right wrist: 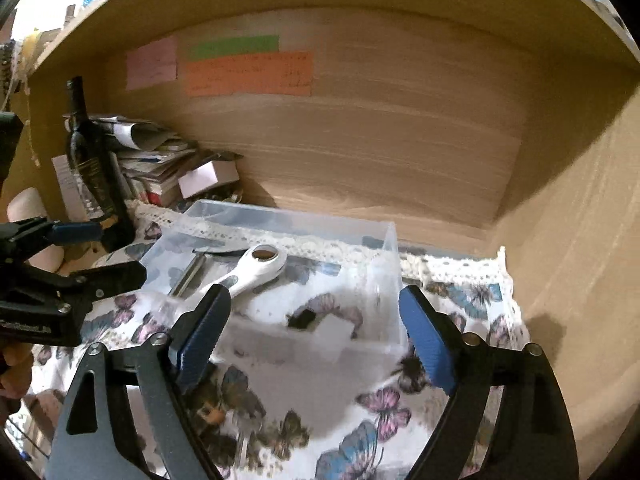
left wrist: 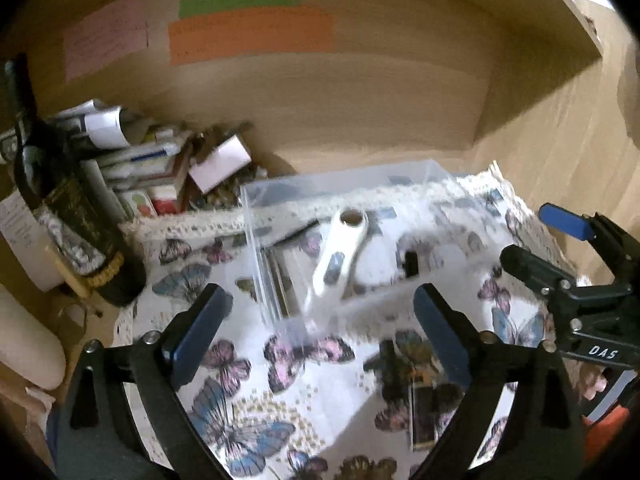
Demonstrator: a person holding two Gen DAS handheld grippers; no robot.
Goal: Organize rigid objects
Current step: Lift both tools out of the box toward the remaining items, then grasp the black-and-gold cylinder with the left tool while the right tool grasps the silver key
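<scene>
A clear plastic box (left wrist: pixel 256 216) stands on the butterfly-print cloth (left wrist: pixel 248 392) inside a wooden alcove. A white bottle opener (left wrist: pixel 340 256) leans in the box, with a small black item (left wrist: pixel 411 263) and a metal piece (left wrist: pixel 276 276) beside it. My left gripper (left wrist: pixel 316 332) is open and empty just in front of the box. A dark flat object (left wrist: pixel 424 416) lies on the cloth near its right finger. My right gripper (right wrist: pixel 316 332) is open and empty, at the box's (right wrist: pixel 384 236) near wall. The opener (right wrist: pixel 256 266) and the black item (right wrist: pixel 306 318) show there too.
A dark wine bottle (left wrist: pixel 60 200) stands at the left, also in the right wrist view (right wrist: pixel 90 160). Stacked papers and small boxes (left wrist: pixel 152 160) fill the back left corner. Coloured notes (left wrist: pixel 252 32) hang on the back wall. The right wall (right wrist: pixel 580 260) is close.
</scene>
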